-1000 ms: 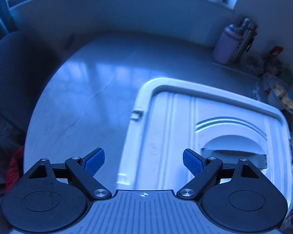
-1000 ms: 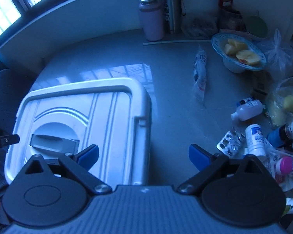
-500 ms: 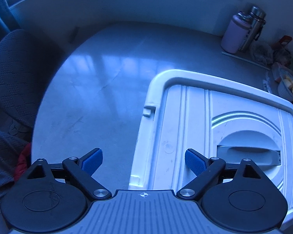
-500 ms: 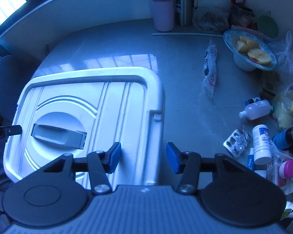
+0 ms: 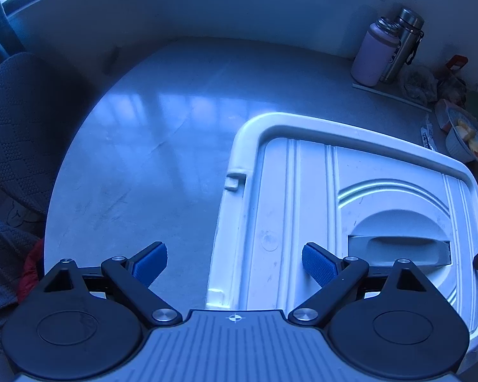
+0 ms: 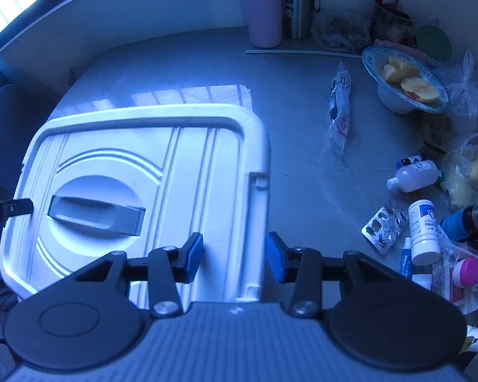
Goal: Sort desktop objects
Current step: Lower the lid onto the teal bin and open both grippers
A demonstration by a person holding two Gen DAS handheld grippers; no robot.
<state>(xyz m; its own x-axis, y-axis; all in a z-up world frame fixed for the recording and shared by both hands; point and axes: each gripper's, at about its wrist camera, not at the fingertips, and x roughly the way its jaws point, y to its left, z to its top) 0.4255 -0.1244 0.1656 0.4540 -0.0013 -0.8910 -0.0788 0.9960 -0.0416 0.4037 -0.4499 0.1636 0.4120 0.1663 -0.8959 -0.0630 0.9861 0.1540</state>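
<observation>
Far left: chair (image 5: pixel 22 121) at the table (image 5: pixel 149 159) edge; tabletop bare on this side.
Left gripper (image 5: pixel 234 262): jaws spread wide, pinching nothing. Hangs over the left edge of the box (image 5: pixel 302 191); one pad over table, the other over the lid.
Box: white, lid on, grey handle (image 5: pixel 398 250) lying flat in its recess. Sits mid-table, between both grippers.
Right gripper (image 6: pixel 234 256): jaws drawn in to their narrowest, with a gap left. The lid's right rim shows in that gap; cannot tell if the pads touch it, looks like nothing is pinched.
Right of box: packet (image 6: pixel 341 108), then bowl (image 6: pixel 404 79) of fruit slices, flasks (image 6: pixel 263 12) at the back wall.
Items to sort: bottles (image 6: pixel 423 232), blister pack (image 6: pixel 382 226) and small tubes, heaped at the table's right edge, well apart from the box, none held.
Stage (judged): nothing sorted yet; the lid likely needs to come off first.
Risk 1: lifting the lid by one rim only. It could tilt, slip from the pads and drop.
Risk 2: box may slide right on the smooth top if pushed, knocking the packet or bottles.
Risk 3: round bottles lying on their sides near the edge may roll off if nudged.
Risk 4: thin, flat blister pack; pads may skid over it.
</observation>
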